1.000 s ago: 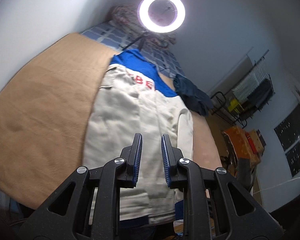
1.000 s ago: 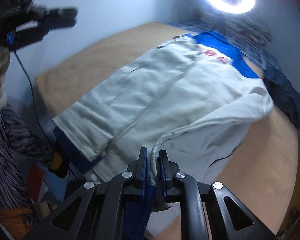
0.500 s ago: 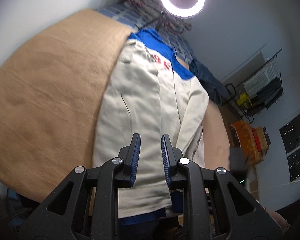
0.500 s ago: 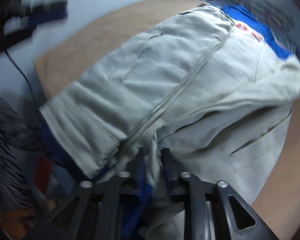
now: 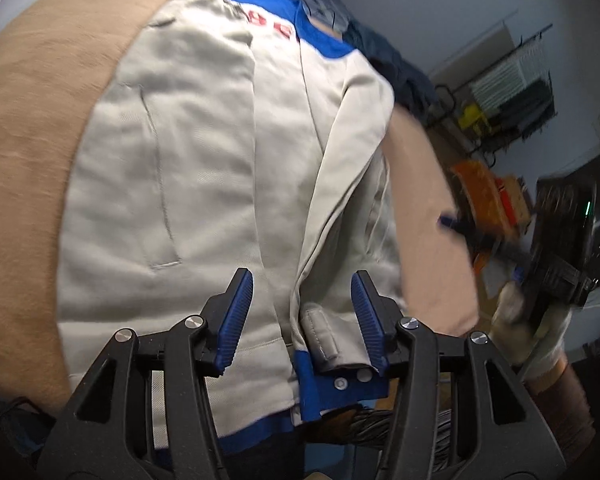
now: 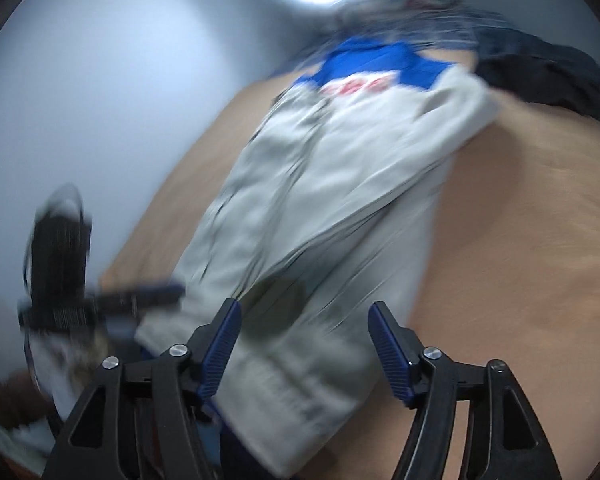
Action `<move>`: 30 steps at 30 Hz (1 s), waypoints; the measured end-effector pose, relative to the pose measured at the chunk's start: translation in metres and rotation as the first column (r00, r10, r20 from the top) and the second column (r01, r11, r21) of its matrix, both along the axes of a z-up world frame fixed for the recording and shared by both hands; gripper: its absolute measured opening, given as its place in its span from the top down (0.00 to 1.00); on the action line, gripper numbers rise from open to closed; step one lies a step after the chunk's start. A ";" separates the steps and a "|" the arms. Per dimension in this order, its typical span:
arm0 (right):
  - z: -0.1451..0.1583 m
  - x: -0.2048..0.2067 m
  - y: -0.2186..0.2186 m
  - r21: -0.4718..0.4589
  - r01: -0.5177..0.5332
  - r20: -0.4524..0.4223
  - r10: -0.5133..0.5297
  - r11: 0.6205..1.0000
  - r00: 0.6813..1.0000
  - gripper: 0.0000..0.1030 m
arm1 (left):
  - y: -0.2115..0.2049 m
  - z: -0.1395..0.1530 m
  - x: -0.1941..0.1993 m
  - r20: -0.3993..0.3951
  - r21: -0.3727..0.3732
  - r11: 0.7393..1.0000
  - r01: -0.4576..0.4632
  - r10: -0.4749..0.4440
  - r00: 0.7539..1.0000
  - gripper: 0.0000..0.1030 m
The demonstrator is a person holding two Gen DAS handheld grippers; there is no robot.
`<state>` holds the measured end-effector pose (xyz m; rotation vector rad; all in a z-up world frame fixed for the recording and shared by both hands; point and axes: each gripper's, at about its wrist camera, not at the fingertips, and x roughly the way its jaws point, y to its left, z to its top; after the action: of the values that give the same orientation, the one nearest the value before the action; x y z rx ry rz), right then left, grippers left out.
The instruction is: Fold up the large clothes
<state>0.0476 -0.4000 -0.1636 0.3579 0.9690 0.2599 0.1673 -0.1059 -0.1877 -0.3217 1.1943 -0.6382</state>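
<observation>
While both claws are held apart, risks are noted:
left gripper [image 5: 302,316]: jaws just opened, straddling cuff [image 5: 324,338], unclamped; sleeve could be snagged
right gripper [image 6: 305,350]: jaws just opened, nothing clamped; jacket [image 6: 332,208] fold could be dragged askew

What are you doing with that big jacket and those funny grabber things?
A person is folding a beige and blue jacket spread on a tan blanket. One sleeve already lies folded over the front. The right gripper has just been opening and has let go of the sleeve. The left gripper has been opening too, its jaws standing either side of the cuff at the hem without pressing on it.
</observation>
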 end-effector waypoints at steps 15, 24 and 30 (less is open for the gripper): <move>-0.030 0.119 -0.135 0.168 0.338 -0.001 -0.343 0.926 0.940 0.23 | -0.047 -0.033 0.015 0.029 0.124 0.984 0.130 -0.135 0.990 0.50; -0.077 0.183 -0.180 0.400 0.423 -0.029 -0.450 0.813 0.892 0.23 | -0.060 -0.040 0.011 0.038 0.145 0.971 0.188 -0.195 0.980 0.50; -0.086 0.208 -0.179 0.500 0.385 -0.040 -0.423 0.776 0.905 0.56 | -0.066 -0.043 0.016 0.005 0.128 0.970 0.208 -0.210 0.978 0.73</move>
<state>0.2558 -0.5790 -0.2493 1.0180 0.7145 0.1214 0.1830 -0.1715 -0.2306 -0.0828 1.2550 -0.7419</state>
